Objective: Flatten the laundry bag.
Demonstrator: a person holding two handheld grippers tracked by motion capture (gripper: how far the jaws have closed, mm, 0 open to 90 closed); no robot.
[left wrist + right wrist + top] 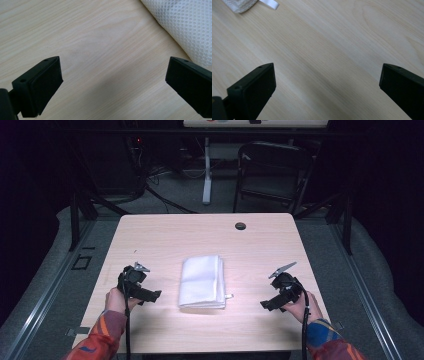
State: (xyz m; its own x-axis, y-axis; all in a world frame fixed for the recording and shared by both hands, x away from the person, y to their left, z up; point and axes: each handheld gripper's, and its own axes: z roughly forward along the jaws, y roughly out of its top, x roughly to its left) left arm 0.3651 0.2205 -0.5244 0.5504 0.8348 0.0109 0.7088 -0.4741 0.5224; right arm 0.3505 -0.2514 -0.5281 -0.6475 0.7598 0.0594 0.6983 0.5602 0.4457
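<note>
A light wooden table point(165, 237) stands in a dark room, a folding chair point(272, 172) behind it. A folded white towel point(202, 281) lies at the table's centre, its tag point(229, 296) at the near right corner. The left gripper point(152, 295) sits left of the towel, jaws wide, nothing between them. The right gripper point(267, 304) sits right of it, jaws wide, likewise empty.

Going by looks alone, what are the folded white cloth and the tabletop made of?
Folded white cloth: probably a cotton-like waffle or honeycomb weave, matte; the left gripper view shows a regular grid of tiny cells. A smooth white tag sticks out at one corner, likely satin ribbon.
Tabletop: pale wood grain with a faint sheen; whether laminate or real veneer cannot be told.
</note>
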